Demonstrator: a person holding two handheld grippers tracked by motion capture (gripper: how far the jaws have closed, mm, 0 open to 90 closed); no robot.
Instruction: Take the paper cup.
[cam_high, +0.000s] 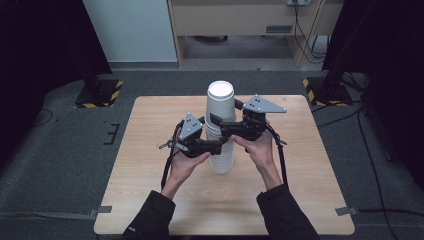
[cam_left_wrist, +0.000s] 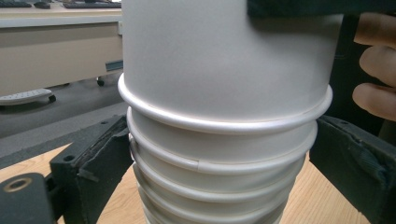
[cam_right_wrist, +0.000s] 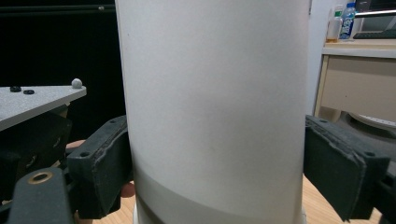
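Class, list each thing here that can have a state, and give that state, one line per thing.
Stack of white paper cups: upside down, nested, standing on the table.
Top cup: upside down, raised partway off the stack.
Left gripper: jaws around the lower cups' rims.
Right gripper: jaws around the top cup's wall.

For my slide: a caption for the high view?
Two hand-held grippers clamp an inverted paper-cup stack on a wooden table.

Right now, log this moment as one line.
left hand-held gripper: shut on cup stack | right hand-held gripper: shut on top cup | table: stack upright
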